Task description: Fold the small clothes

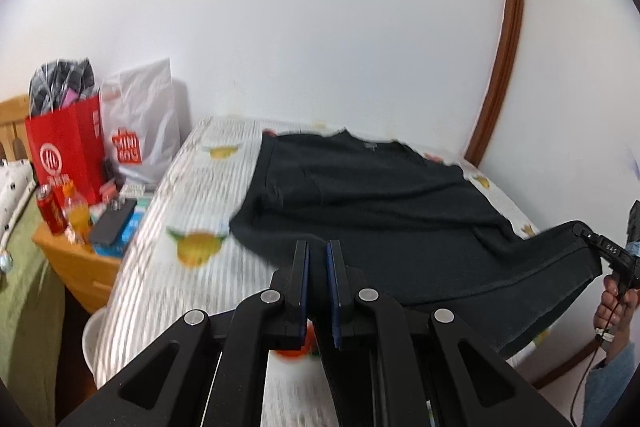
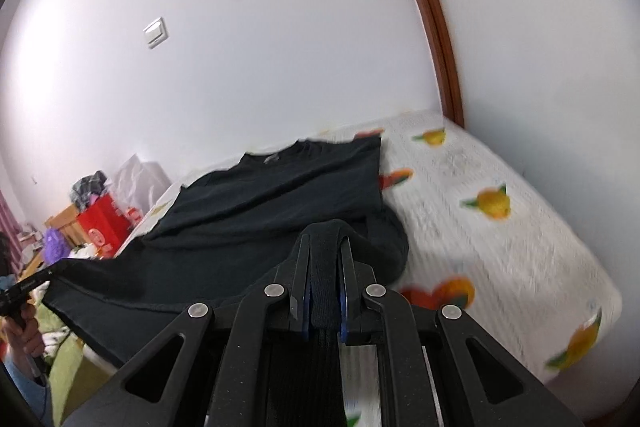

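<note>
At nine o'clock in the left wrist view, a red paper bag point(image 1: 66, 155) and a white shopping bag point(image 1: 140, 131) are standing on a wooden nightstand point(image 1: 80, 267), with a red can point(image 1: 50, 213) and a dark phone point(image 1: 114, 221) lying in front of them. Just beside it, a bed point(image 1: 168, 287) in a striped, fruit-printed cover is filling the middle. A black shirt point(image 1: 380, 195) is lying on it, collar toward the wall at twelve o'clock, while its near hem is lifting off the cover.

At six o'clock the left gripper point(image 1: 318, 263) is showing its jaws nearly together with dark cloth in the narrow gap. The right wrist view shows the shirt's corner drawn up to its tip, so it is pinching the hem. At three o'clock the right gripper point(image 1: 592, 243) is holding the other hem corner taut, with the person's hand point(image 1: 614, 303) wrapped around its handle. Its own camera is showing a band of black fabric clamped between its blue pads point(image 2: 343, 301).
</note>
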